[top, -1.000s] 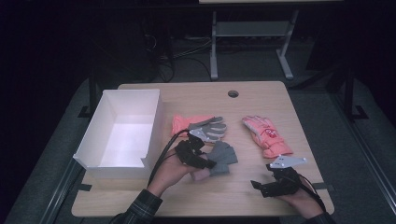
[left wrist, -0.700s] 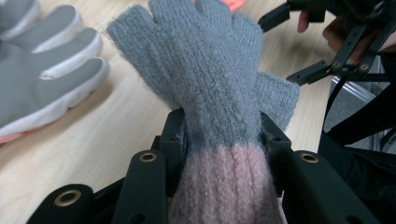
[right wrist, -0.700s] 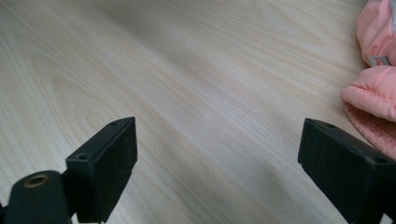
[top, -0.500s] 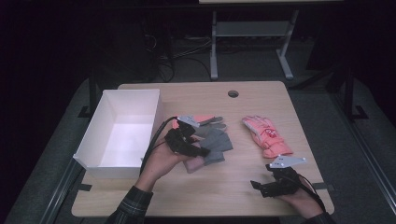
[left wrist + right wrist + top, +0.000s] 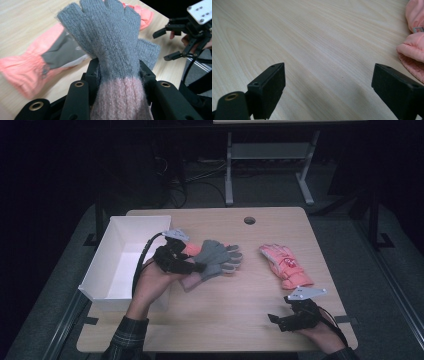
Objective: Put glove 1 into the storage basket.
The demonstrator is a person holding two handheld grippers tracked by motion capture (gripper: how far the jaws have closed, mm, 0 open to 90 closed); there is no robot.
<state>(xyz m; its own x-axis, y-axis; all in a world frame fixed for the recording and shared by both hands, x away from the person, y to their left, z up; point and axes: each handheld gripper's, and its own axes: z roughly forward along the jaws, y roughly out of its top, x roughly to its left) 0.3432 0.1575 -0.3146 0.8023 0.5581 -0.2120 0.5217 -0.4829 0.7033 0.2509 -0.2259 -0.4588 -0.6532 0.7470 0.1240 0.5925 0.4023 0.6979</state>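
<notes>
My left gripper (image 5: 196, 266) is shut on a grey knitted glove with a pink cuff (image 5: 214, 259) and holds it up off the table. In the left gripper view the jaws (image 5: 117, 72) clamp the glove (image 5: 110, 42) where grey meets pink. Under it on the wood lies a coral glove with a grey palm (image 5: 50, 55). A second coral glove (image 5: 286, 265) lies at the right; its edge (image 5: 412, 47) also appears in the right gripper view. My right gripper (image 5: 280, 320) rests near the front right edge, open (image 5: 329, 82) with nothing between its jaws.
A white open box (image 5: 100, 275) stands at the table's left side, close to my left hand. A round cable hole (image 5: 249, 220) sits at the far edge. The right gripper (image 5: 170, 42) also shows far off in the left gripper view.
My left gripper has risen with the grey glove and shifted left and back toward the white box. The right gripper has stayed where it was.
</notes>
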